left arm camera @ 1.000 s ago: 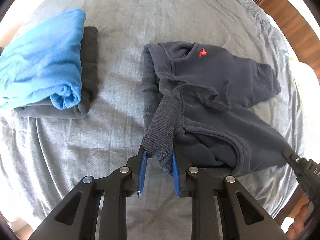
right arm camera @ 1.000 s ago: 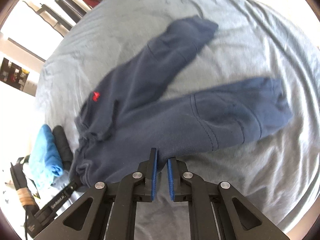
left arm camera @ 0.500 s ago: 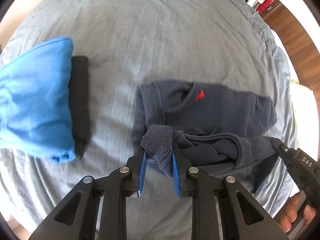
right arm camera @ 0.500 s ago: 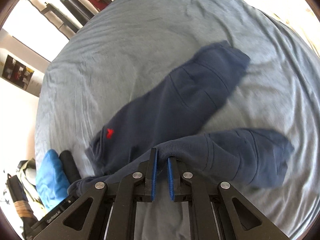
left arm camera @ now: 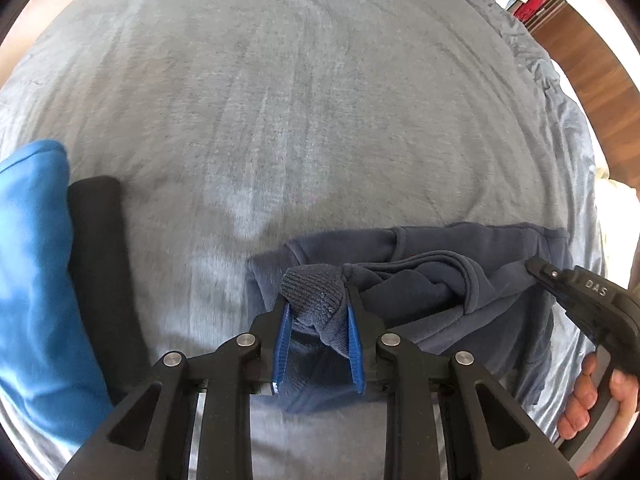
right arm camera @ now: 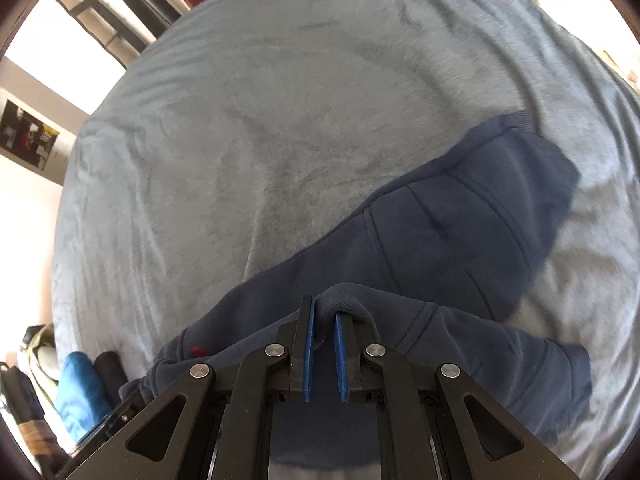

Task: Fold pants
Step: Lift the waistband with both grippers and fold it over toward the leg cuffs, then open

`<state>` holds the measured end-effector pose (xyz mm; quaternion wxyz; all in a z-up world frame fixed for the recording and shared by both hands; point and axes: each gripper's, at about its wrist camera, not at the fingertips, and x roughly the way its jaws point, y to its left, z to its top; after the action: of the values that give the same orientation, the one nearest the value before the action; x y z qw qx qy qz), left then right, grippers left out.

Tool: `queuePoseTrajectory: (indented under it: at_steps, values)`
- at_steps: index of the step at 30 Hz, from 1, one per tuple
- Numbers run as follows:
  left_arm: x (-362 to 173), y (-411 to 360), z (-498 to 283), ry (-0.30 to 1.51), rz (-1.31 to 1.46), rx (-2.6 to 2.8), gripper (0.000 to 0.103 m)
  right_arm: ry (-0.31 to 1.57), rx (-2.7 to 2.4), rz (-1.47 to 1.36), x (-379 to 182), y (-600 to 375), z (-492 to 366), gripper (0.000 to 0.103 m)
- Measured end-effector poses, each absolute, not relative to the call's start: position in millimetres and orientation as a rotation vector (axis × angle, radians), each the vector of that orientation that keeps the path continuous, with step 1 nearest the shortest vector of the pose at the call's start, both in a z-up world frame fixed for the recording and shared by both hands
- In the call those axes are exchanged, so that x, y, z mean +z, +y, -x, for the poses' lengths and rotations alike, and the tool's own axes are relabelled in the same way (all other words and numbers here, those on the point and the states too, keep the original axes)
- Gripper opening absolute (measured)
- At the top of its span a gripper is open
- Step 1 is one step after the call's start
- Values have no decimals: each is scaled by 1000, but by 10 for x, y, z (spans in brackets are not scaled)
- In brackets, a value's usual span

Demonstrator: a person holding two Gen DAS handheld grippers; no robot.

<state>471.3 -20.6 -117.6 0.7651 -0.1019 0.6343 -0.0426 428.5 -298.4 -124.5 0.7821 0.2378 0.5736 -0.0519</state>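
Observation:
Dark navy pants [left arm camera: 500, 248] lie on the grey-blue bed cover [left arm camera: 300, 100], bunched near its near edge. My left gripper [left arm camera: 318, 308] has the ribbed waistband between its blue pads; its jaws are opening, and the cloth still touches both pads. In the right wrist view one pant leg [right arm camera: 440, 232] stretches away to the right, with a small red logo [right arm camera: 197, 350] at the lower left. My right gripper [right arm camera: 324, 308] is shut on a fold of the pants' edge. The right gripper [left arm camera: 538, 270] also shows in the left wrist view, a hand [left arm camera: 592, 400] around its handle.
A folded blue garment [left arm camera: 28, 260] lies on a black one [left arm camera: 100, 260] at the left; the same blue garment [right arm camera: 78, 388] and black one [right arm camera: 110, 372] show at the lower left of the right wrist view. Wooden floor [left arm camera: 592, 52] lies beyond the bed's right edge. Dark furniture [right arm camera: 132, 4] stands past the far side.
Both grippers have drawn the pants toward the near edge of the bed, and the held leg now lies over the other. The left jaws stand slightly wider.

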Motion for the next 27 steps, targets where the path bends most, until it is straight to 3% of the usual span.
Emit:
queuePoseTrajectory:
  at_steps: [4, 6, 16, 19, 21, 27]
  values:
    - [-1208, -226, -4815, 1342, 152, -101, 46, 1294, -110, -486, -1460, -2939, -4463, 10]
    - [-1211, -240, -4878, 1315, 106, -101, 51, 1309, -116, -473, -1542, -2926, -4530, 11]
    - [-1462, -367, -5208, 1235, -98, -86, 51, 1376, -114, -462, -1758, -2865, -4695, 15]
    - [-1372, -340, -5213, 1219, -99, -74, 50, 1383, -91, -431, -1698, -2803, -4686, 24]
    - [-1203, -336, -5149, 1172, -116, -69, 50, 1371, -68, -414, -1608, -2732, -4667, 36]
    - [-653, -438, -4738, 1073, -136, -157, 50, 1297, 0, -382, -1176, -2593, -4399, 42]
